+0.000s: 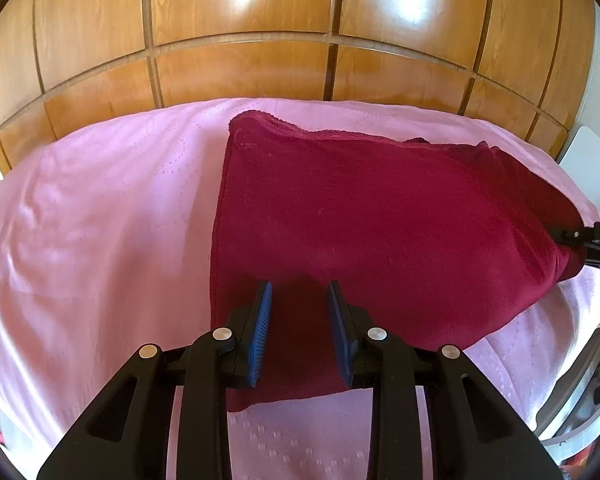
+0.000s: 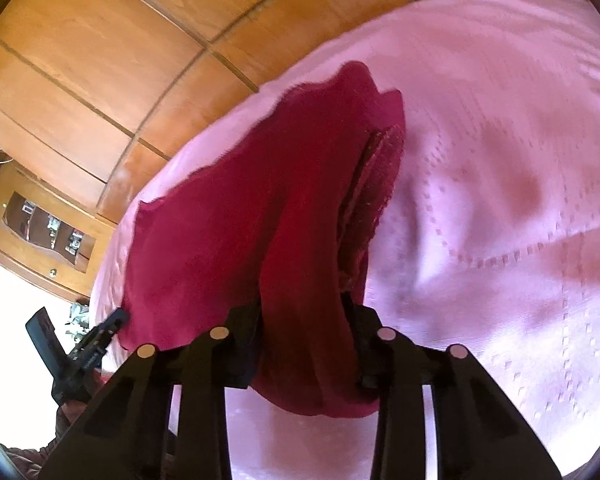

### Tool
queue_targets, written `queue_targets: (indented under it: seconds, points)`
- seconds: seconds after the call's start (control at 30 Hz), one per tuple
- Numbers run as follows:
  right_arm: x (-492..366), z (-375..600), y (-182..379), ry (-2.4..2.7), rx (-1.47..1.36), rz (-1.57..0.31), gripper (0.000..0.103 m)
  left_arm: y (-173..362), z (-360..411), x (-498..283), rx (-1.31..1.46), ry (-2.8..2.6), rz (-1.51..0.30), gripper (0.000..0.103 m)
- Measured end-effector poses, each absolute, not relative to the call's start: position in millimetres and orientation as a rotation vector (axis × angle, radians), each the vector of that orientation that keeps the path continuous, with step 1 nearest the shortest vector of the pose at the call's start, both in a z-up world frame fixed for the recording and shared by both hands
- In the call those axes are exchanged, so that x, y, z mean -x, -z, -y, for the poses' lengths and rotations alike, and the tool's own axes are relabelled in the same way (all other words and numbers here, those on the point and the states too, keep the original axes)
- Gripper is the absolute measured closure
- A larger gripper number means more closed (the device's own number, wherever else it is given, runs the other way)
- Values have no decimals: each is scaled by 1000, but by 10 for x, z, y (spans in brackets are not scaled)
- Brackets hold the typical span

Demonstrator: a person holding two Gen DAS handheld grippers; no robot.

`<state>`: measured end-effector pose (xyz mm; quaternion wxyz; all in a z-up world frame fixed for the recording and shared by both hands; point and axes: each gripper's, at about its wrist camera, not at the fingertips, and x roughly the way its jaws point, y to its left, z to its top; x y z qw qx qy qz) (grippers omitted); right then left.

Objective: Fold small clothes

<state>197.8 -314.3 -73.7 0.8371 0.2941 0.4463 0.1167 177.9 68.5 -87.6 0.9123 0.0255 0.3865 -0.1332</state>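
The pink bed (image 1: 100,208) carries the crimson garment (image 1: 360,220), lying mostly flat. The right tool (image 2: 302,344) seems clamped on its raised edge. The left tool (image 1: 300,332) hovers agape, empty. Carry that edge across evenly, keeping corners aligned.

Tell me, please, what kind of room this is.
Most likely a bedroom. A pink bedspread covers what looks like a bed, tall wooden wardrobe doors stand behind it, and a dark red garment lies on the spread for folding.
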Motion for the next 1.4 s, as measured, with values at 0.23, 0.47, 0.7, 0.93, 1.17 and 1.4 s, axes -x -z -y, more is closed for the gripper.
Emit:
queue_targets:
  seconds: [0.23,0.47,0.7,0.93,1.17,1.4]
  points:
    - [-2012,2724,240,-324,-541,-891,77,868,-735,-1760,-20,296,-807,75]
    - [-2246,1835,-244,-442,-405,-859,81,894,-983,-1834,183,419,-869,75]
    - [-2461,528,-77,-553,-130,-959,82,921,-1408,-1901,440,481,-899,75]
    - [-2328,-96,340,-661,13,-1026,55,818,-1838,-1871,560,453,-875,75]
    - [-1940,507,145,-800,-149,-937,45,660,-1989,-1896,700,541,-856,52]
    - [-1637,1068,366,-604,-141,-944,49,450,-1647,-1977,665,635,-894,44]
